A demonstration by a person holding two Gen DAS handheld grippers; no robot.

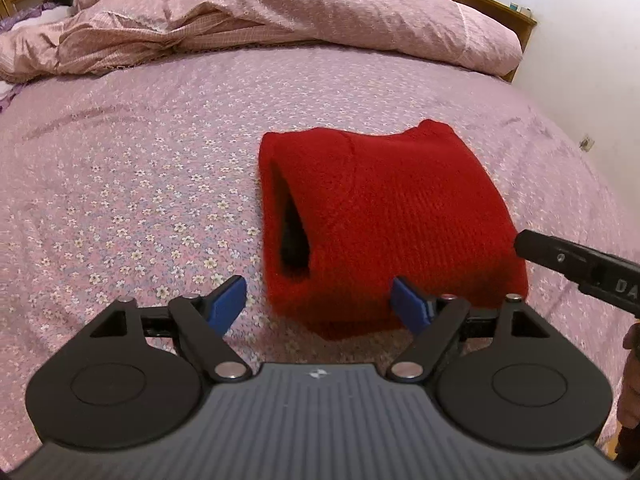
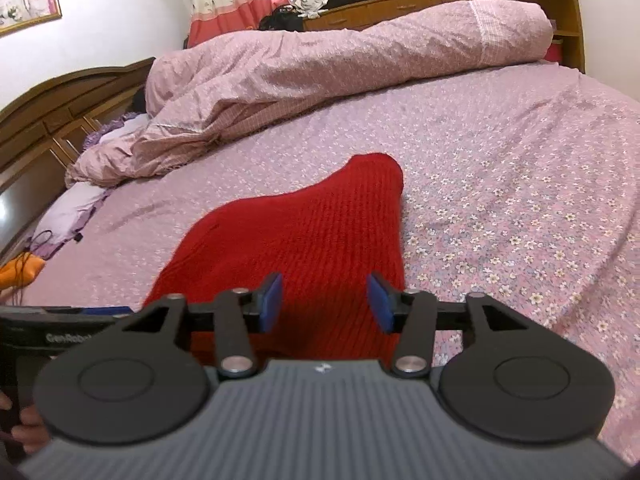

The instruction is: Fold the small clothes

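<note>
Garment: I see a red knit sweater, folded into a thick bundle, lying on the bed with its flowered pink sheet.
Fold opening: in my left wrist view a dark pocket gapes at the bundle's left side, where the layers part.
Left gripper: my jaws stand wide apart, gripping nothing. The blue pads sit low over the near edge of the sweater; the left pad is over bare sheet just beside the garment, the right pad over the knit. I cannot tell whether either pad touches the cloth.
Right gripper: my jaws are apart here too, and empty. Both pads hang above the near end of the sweater, the red knit showing between them and running away from me to a rounded far corner.
Gripper positions: the right gripper's black finger enters my left wrist view from the right, at the sweater's right edge.
Background: a rumpled pink quilt is heaped along the far side of the bed, well apart from the sweater.
</note>
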